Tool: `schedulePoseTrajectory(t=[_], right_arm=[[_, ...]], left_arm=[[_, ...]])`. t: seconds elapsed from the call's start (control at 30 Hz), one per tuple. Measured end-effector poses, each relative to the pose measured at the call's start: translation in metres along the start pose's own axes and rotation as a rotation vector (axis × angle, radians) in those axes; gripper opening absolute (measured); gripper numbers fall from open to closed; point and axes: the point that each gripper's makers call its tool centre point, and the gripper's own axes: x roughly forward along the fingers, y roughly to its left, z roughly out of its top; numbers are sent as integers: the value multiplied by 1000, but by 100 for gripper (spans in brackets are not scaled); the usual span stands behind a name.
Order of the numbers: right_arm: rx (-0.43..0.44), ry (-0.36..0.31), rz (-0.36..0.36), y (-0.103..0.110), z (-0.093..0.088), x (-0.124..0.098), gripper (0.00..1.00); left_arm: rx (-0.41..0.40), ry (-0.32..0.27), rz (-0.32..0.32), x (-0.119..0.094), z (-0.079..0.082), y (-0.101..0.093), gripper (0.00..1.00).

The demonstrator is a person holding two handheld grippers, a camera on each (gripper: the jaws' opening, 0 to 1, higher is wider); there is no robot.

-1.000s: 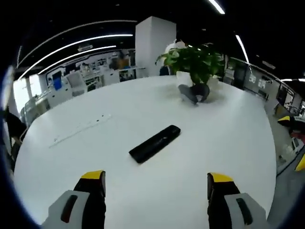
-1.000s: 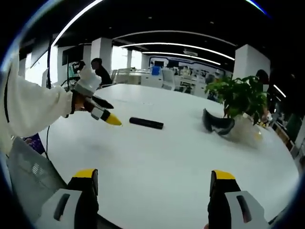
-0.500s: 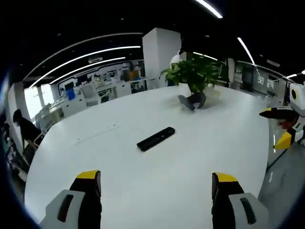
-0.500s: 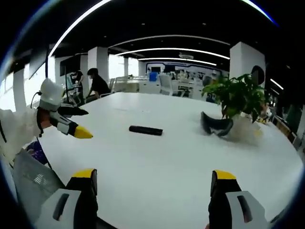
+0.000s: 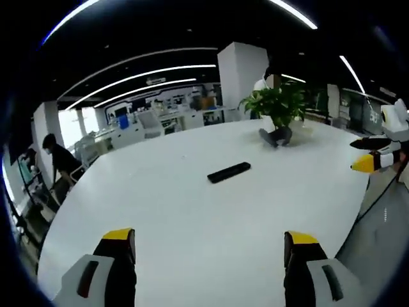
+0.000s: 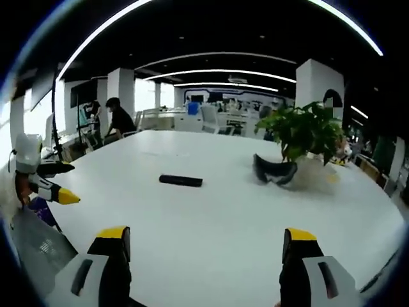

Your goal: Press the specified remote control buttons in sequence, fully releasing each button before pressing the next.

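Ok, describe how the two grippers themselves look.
Both match: the left gripper and right gripper each have two black jaws with yellow tips, on grey housings with dark slots. From the side, the left gripper shows a white body; a dark cable hangs under the right gripper.

Buttons on the remote (image 5: 229,172) too small to make out. Pot of the plant (image 6: 305,131) partly hidden behind the dark goggles (image 6: 273,171) and blurred. Near edge of the surface (image 5: 192,243) cut off by the picture's bottom, between the jaws.
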Motion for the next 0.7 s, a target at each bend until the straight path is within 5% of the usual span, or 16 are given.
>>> schedulePoseTrajectory(t=[0.33, 0.7], right_arm=[[-6, 8, -25, -3, -4, 1, 92], [-53, 24, -44, -2, -7, 2, 92]], left_arm=[[4, -17, 72, -11, -18, 8, 100], [64, -4, 92, -11, -15, 5, 100]])
